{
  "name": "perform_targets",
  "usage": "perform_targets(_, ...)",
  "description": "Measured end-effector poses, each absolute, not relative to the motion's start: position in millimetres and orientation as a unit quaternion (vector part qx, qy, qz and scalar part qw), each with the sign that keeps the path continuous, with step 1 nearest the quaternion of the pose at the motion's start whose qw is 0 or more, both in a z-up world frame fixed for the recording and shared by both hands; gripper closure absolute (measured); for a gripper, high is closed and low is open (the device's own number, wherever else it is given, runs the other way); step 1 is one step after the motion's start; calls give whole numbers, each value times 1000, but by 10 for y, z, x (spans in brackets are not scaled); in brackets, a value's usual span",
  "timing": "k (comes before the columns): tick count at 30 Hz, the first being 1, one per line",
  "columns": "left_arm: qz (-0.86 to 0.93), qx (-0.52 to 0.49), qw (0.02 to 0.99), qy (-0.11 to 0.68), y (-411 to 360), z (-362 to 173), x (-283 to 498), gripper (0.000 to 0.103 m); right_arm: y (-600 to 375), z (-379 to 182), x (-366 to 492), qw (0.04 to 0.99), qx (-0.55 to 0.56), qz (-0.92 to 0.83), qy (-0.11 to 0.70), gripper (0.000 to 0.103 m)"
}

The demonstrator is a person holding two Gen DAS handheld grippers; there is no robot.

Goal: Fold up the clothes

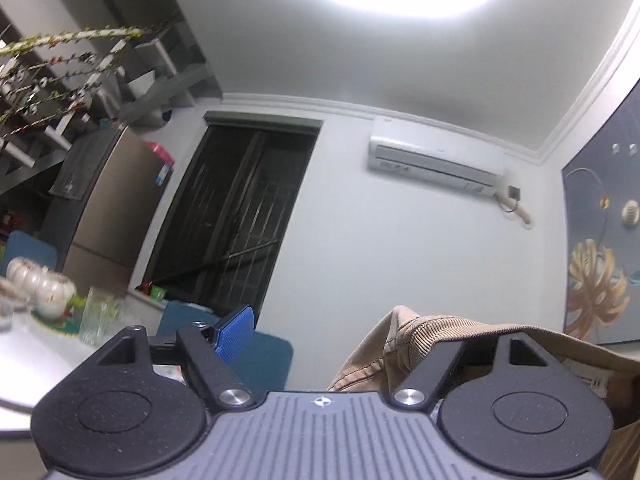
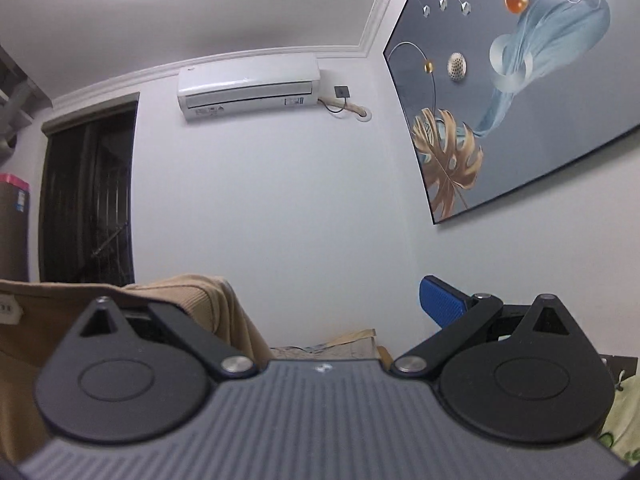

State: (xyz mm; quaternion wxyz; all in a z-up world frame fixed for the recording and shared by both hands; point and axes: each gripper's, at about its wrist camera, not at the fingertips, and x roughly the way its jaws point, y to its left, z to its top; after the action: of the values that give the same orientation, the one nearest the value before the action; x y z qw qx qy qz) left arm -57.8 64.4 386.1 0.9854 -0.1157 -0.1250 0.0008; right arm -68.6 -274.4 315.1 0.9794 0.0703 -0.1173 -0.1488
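Both grippers, left (image 1: pixel 360 332) and right (image 2: pixel 316 304), I find raised with wide-set jaws, the tan garment (image 1: pixel 420 344) draped over each inner finger (hold unconfirmed), presumably lifted to shake flat.

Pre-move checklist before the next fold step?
1. Left tongs clamped on garment: not ok. Jaws wide, cloth only draped over one finger.
2. Right tongs clamped on garment: not ok. Jaws wide, cloth draped over one finger.
3. Garment hanging flat, untwisted: cannot tell, most of it is out of view.
4. Hem off the table: cannot tell.
5. Glass clear of the cloth: cannot tell.
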Motion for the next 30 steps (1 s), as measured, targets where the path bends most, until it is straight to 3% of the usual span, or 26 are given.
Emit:
perform_targets(6, -10, -114, 991, -68, 569, 3940, -200, 25, -2694, 3306, -453, 983, 16, -156, -93, 0)
perform_targets(14, -12, -95, 995, -7, 341, 2920, 1504, 24, -3041, 2481, 1018, 986, 25, -164, -11, 0)
perform_targets(24, 9, -51, 996, 77, -332, 836, 4154, 23, -3471, 583, 3604, 978, 12, -189, 93, 0)
perform_targets(30, 2, -18, 979, 204, -565, -730, 5462, 24, -3728, -953, 4904, 961, 28, -186, 204, 0)
